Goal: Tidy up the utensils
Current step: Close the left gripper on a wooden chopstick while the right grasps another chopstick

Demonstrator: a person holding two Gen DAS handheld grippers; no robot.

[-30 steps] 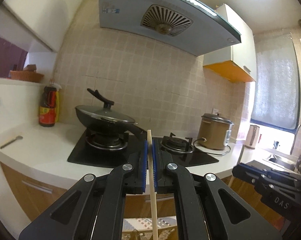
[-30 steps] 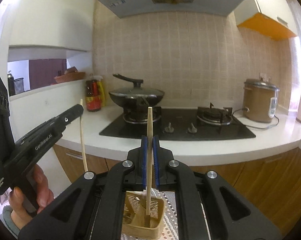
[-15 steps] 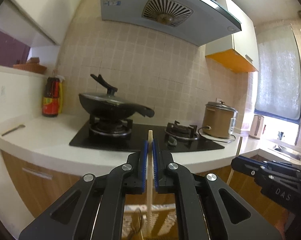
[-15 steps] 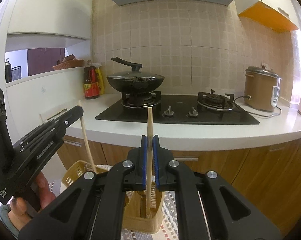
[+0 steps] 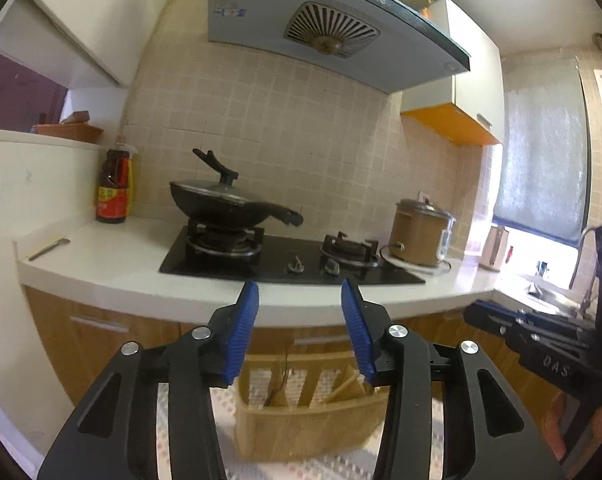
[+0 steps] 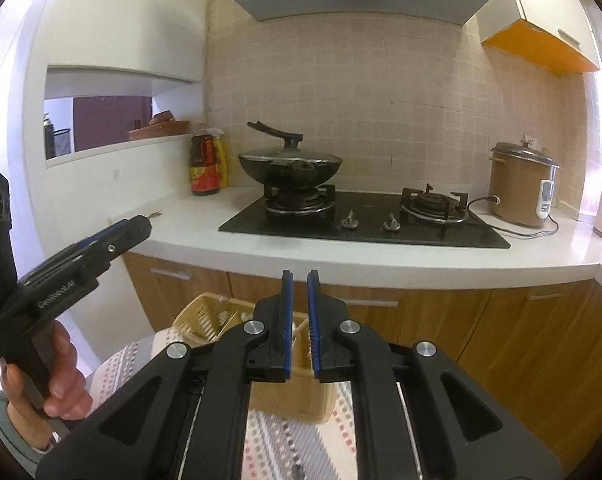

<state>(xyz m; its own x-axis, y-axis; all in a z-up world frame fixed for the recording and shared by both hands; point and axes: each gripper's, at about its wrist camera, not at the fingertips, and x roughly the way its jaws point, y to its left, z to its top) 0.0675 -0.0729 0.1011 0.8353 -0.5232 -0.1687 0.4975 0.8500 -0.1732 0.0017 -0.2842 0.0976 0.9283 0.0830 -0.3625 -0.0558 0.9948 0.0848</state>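
A tan slotted utensil basket [image 5: 301, 412] stands on a patterned cloth below my left gripper [image 5: 299, 296], which is wide open and empty above it. Wooden chopsticks [image 5: 343, 386] lie slanted inside the basket. In the right wrist view the same basket [image 6: 205, 320] sits below my right gripper [image 6: 299, 278], whose blue pads stand a narrow gap apart with nothing between them. A chopstick tip [image 6: 297, 332] shows in the basket behind the pads. The left gripper's body [image 6: 81, 256] shows at the left, held by a hand.
A white counter [image 6: 381, 256] carries a black hob [image 6: 361, 226] with a lidded wok [image 6: 289, 164], a brown rice cooker [image 6: 521, 184] and sauce bottles [image 6: 207, 168]. Wooden cabinets [image 6: 501, 328] stand below. A utensil [image 5: 49, 249] lies on the counter's left end.
Both grippers have let go of their chopsticks, which dropped into the basket. The left jaws opened wide, the right jaws only slightly. Both grippers tilted up a little.
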